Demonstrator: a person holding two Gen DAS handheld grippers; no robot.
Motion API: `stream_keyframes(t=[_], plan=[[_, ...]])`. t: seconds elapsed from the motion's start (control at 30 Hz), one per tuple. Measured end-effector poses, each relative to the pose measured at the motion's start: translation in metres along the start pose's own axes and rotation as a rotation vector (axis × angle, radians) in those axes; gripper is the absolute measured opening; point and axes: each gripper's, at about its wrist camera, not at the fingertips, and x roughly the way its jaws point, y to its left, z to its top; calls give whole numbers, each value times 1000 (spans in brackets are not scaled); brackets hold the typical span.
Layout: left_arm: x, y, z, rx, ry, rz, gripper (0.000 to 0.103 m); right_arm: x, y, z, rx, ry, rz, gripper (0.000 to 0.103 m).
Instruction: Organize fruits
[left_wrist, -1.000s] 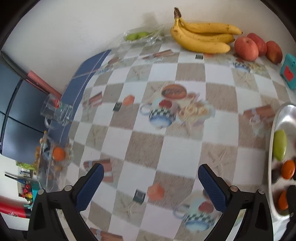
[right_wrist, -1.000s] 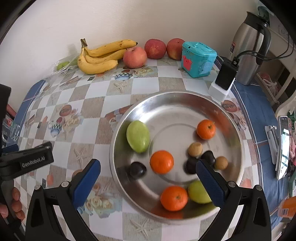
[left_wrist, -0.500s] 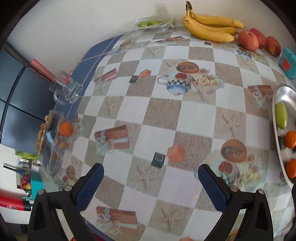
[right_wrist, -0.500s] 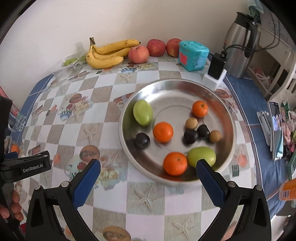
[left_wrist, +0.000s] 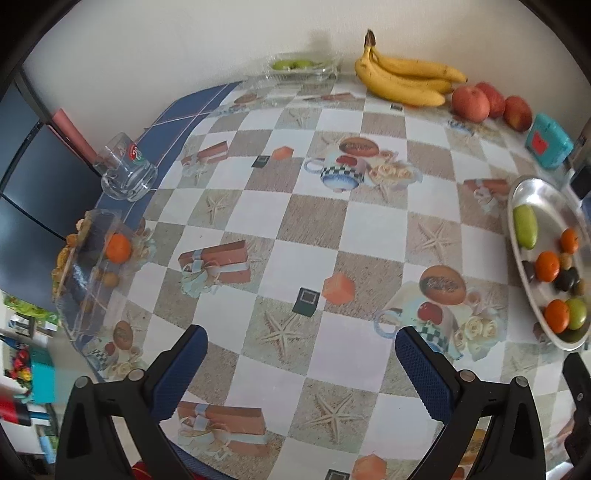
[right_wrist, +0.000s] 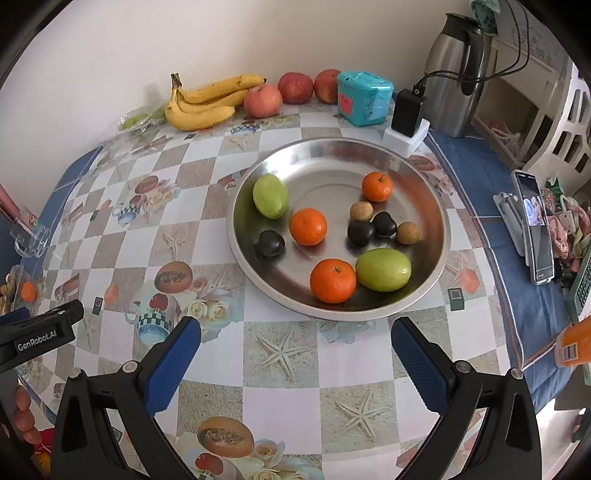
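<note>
— Any writing you can read?
— Only "GenRobot.AI" on the left gripper, seen left of the right gripper.
— Are the jaws spread?
— Both, on nothing; the left gripper hangs over patterned table.
— The fruit?
— In the steel plate just ahead of the right gripper; bananas far ahead.

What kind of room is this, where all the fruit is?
Probably a kitchen or dining corner at home: a table with a patterned cloth, a metal plate of fruit, bananas by the wall, and a kettle.
</note>
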Motion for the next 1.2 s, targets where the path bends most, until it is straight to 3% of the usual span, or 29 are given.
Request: stream_keyframes(t=[0.23,0.47,1.2], plan=[[-12,-3,-1,19,-113,-32,103,-3,3,2,-11,-16,-14,103],[-22,-8,-4,35,-158,-95,103,-3,-1,3,0,-18,-29,103],[-16,-12,-7,48,-109,-140,103,-1,2,3,-19,-4,-54,103]])
